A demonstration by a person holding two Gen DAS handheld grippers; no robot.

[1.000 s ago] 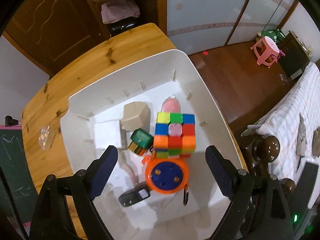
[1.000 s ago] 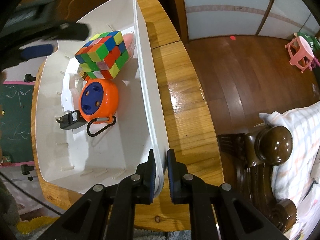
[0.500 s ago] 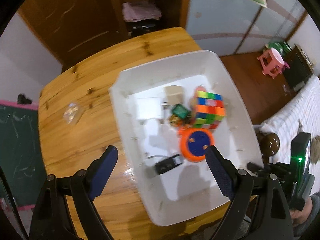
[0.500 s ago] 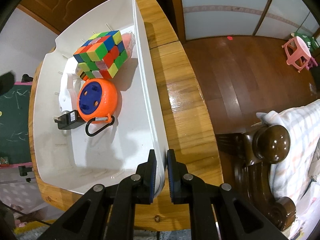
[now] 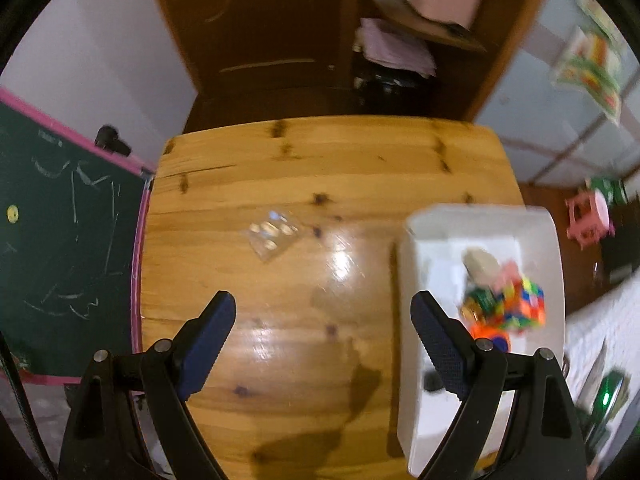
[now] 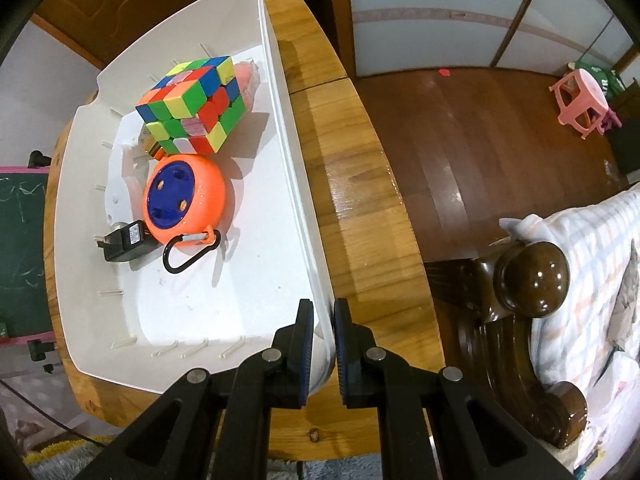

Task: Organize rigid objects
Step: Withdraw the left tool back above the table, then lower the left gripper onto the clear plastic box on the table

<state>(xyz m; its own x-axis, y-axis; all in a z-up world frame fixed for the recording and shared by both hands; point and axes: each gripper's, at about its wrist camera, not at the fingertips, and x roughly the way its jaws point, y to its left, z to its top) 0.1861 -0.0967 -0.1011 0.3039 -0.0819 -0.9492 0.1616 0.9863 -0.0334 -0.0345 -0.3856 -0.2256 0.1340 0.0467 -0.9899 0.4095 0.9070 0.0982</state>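
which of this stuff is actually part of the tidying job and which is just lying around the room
Part of the job:
- white bin, its wall pinched by the right tool
- puzzle cube, orange reel and black charger inside it
- small clear bag on the wooden table, ahead of the open left tool

Just lying about:
- pink stool
- chalkboard
- bed

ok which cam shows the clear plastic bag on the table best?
Left wrist view: the clear plastic bag lies in the open on the wooden table, though motion-blurred. The right wrist view doesn't show it; the white bin blocks that side.
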